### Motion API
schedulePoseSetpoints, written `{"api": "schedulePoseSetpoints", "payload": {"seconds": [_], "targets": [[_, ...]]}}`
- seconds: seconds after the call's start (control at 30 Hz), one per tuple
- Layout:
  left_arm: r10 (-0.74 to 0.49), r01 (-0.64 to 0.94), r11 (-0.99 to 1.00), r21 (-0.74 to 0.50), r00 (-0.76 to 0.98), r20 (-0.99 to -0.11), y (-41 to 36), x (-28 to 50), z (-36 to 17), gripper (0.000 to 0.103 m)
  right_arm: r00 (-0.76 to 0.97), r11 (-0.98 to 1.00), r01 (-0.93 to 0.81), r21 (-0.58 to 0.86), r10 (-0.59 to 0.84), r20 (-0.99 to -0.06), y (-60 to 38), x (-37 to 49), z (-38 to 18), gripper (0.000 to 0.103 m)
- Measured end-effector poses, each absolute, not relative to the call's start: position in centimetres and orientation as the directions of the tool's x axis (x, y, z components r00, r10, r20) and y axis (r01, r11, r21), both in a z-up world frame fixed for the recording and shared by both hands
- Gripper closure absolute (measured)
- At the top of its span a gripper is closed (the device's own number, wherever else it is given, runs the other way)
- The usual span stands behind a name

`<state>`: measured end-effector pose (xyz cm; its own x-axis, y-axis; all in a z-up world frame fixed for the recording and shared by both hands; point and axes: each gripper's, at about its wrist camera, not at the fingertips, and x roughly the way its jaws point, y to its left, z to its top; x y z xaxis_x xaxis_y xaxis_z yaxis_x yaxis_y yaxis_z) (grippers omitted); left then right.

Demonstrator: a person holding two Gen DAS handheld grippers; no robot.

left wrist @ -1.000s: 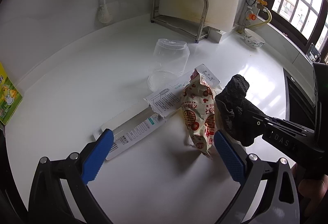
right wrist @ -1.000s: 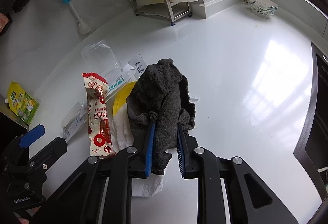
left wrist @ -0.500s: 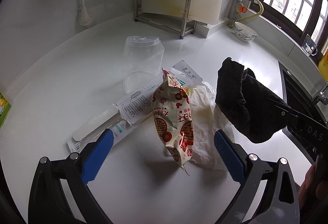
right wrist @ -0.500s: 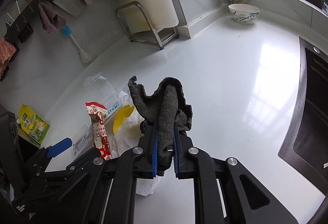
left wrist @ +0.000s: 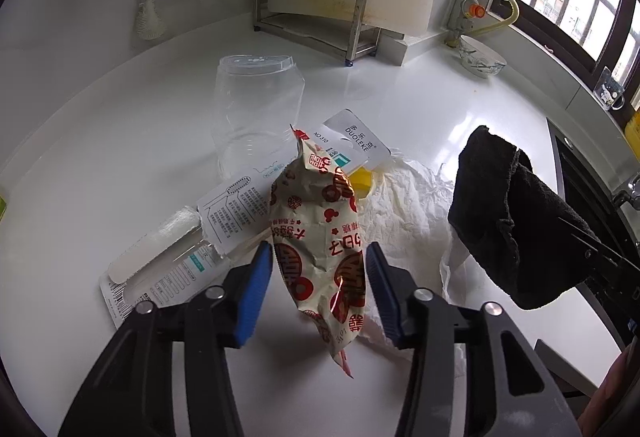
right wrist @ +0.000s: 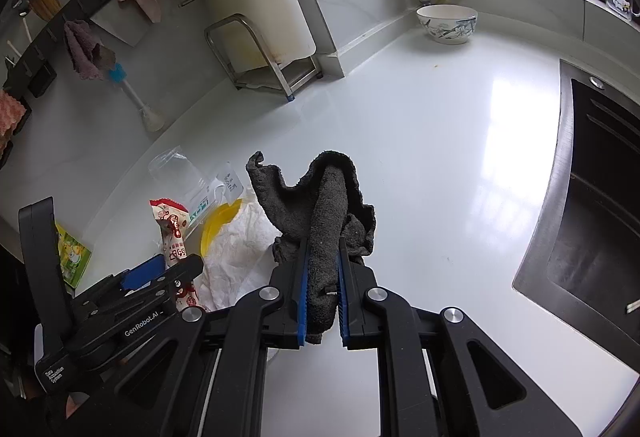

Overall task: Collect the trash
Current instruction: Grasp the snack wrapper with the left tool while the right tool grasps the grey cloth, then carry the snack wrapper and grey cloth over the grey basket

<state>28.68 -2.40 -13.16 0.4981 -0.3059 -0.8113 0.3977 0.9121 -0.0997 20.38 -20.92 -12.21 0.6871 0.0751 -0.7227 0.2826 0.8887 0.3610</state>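
Left wrist view: the left gripper (left wrist: 318, 269) tilts down at the white tabletop (left wrist: 120, 141), its jaws closing around a red-printed snack bag (left wrist: 316, 237) standing between the blue pads, which flank it closely without clearly pressing it. Behind the bag lie a crumpled tissue (left wrist: 408, 205), a yellow lid (left wrist: 362, 183), a torn package (left wrist: 224, 221) and a clear cup (left wrist: 256, 109). To its right the right gripper (right wrist: 322, 269), also angled down, is clamped on a dark cloth (right wrist: 326, 213) held above the tabletop.

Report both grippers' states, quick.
Left gripper: closing around the snack wrapper, fingers not clearly pressing yet.
Right gripper: shut on the dark cloth.
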Motion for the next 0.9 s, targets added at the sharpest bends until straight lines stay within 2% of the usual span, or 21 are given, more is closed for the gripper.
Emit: {"api": "schedulePoseSetpoints", "payload": {"seconds": [0.17, 0.9], "targets": [[-0.330, 0.419, 0.901, -0.107, 0.506, -0.797, -2.1, 28.0, -12.2, 0.062, 0.702, 0.891, 0.279, 0.359, 0.066, -0.709, -21.1, 19.5, -11.2, 0.092], [-0.336, 0.428, 0.900, -0.081, 0.565, -0.753, -1.5, 22.9, -7.4, 0.063, 0.791, 0.908, 0.219, 0.356, 0.048, -0.610, -22.1, 14.1, -3.8, 0.092]]}}
